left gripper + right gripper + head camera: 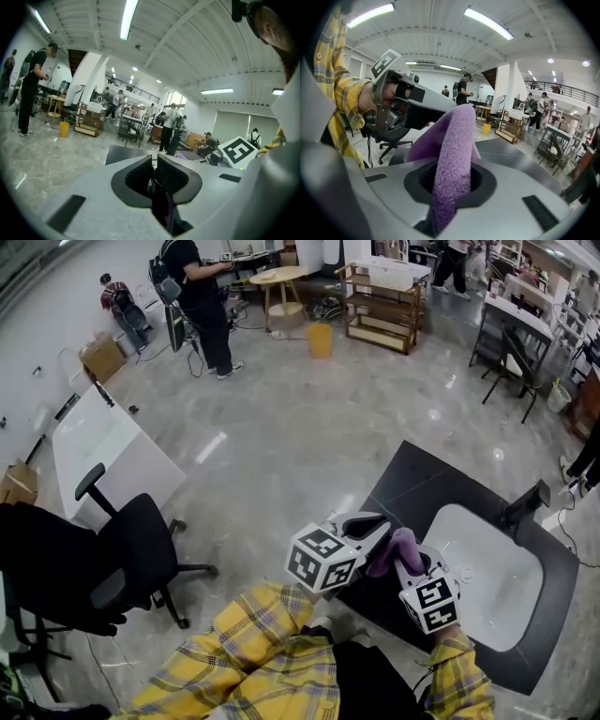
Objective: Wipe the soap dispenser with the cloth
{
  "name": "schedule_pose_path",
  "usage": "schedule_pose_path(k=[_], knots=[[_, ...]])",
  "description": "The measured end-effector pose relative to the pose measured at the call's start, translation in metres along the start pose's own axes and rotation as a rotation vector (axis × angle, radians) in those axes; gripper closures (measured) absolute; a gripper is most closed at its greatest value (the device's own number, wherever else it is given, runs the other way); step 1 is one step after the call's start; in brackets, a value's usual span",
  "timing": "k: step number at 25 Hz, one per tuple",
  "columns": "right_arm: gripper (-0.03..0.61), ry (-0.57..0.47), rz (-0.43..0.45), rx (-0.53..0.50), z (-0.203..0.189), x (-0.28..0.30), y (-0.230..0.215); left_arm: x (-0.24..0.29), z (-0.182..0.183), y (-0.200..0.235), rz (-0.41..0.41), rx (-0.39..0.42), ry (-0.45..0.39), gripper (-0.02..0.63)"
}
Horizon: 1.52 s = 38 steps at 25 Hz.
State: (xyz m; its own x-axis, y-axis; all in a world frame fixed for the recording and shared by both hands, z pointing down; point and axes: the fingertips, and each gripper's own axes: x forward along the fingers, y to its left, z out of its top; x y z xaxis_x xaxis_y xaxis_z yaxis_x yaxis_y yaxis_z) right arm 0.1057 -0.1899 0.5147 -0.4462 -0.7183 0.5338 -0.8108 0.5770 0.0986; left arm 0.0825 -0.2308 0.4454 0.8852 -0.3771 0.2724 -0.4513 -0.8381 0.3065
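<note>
A purple cloth [401, 545] hangs between my two grippers above the near edge of the dark counter [424, 486]. My right gripper [406, 565] is shut on the cloth [454, 140], which stands up out of its jaws [450, 180] and runs off to the left. My left gripper [379, 532] points at the cloth from the left. Its jaws [153, 174] stand almost together with a thin dark purple strip of cloth [165, 208] pinched between them. A black upright fixture [525, 505] stands at the sink's far corner; I cannot tell whether it is the soap dispenser.
A white sink [483, 573] is set into the counter on the right. A black office chair [122, 559] and a white table [103, 446] stand to the left. Farther off are a standing person [202, 296], a yellow bin [320, 338] and wooden shelves [380, 306].
</note>
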Motion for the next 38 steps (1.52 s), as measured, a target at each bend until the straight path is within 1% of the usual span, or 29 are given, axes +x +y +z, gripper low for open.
schedule_pose_path(k=[3,7,12,18,23,27,30,34,38], knots=[[0.541,0.002,0.005,0.015,-0.002,0.004,0.000,0.002,0.000,0.000,0.015,0.027,0.001,0.577],[0.541,0.005,0.013,0.033,-0.004,0.006,-0.001,0.003,0.001,0.001,0.010,0.022,-0.007,0.577],[0.541,0.009,0.006,0.094,-0.011,0.009,-0.003,0.003,0.001,0.001,0.000,0.038,-0.005,0.577],[0.541,0.073,0.000,0.125,-0.030,0.015,0.004,0.002,0.001,0.001,-0.011,0.037,-0.013,0.577],[0.541,0.118,0.029,0.166,-0.041,0.022,0.009,0.003,0.002,0.001,-0.020,0.046,-0.014,0.578],[0.541,0.121,0.037,0.235,-0.047,0.026,0.011,0.004,0.002,0.001,-0.040,0.066,-0.005,0.577],[0.541,0.122,0.036,0.269,-0.048,0.027,0.012,0.007,0.002,0.001,-0.089,0.069,0.007,0.577],[0.541,0.136,0.021,0.257,-0.049,0.027,0.014,0.011,0.001,0.000,-0.197,0.056,0.035,0.577],[0.541,0.141,0.030,0.243,-0.047,0.026,0.027,0.012,0.001,-0.002,-0.299,0.096,0.066,0.578]])
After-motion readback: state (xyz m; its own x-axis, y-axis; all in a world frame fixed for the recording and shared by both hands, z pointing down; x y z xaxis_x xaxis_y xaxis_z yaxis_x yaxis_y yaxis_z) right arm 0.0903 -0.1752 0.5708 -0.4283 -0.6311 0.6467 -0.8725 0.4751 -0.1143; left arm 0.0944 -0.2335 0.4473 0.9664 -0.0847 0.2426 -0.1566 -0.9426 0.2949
